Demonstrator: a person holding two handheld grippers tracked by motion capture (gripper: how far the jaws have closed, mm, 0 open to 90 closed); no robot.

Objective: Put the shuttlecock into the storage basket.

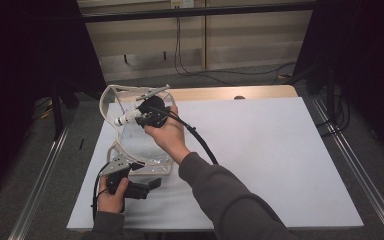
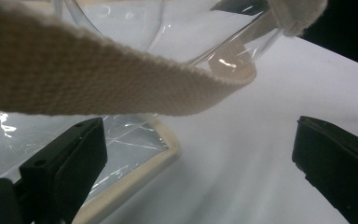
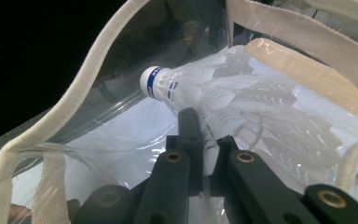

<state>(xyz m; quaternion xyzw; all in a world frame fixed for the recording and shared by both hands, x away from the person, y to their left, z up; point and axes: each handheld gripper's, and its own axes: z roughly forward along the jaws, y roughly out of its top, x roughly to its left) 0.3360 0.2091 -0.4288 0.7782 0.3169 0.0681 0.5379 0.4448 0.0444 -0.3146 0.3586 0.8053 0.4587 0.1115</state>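
High view, left to right: left gripper (image 1: 152, 183) lying low beside the clear bag's (image 1: 130, 145) near edge, jaws gaping wide on nothing, then right gripper (image 1: 142, 116) pinching the shuttlecock (image 1: 128, 118) over the bag mouth, feathers half lost behind the hand.

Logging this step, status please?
Right claw shut on shuttlecock, over clear bag. Left claw open at bag strap. Nothing blocking.
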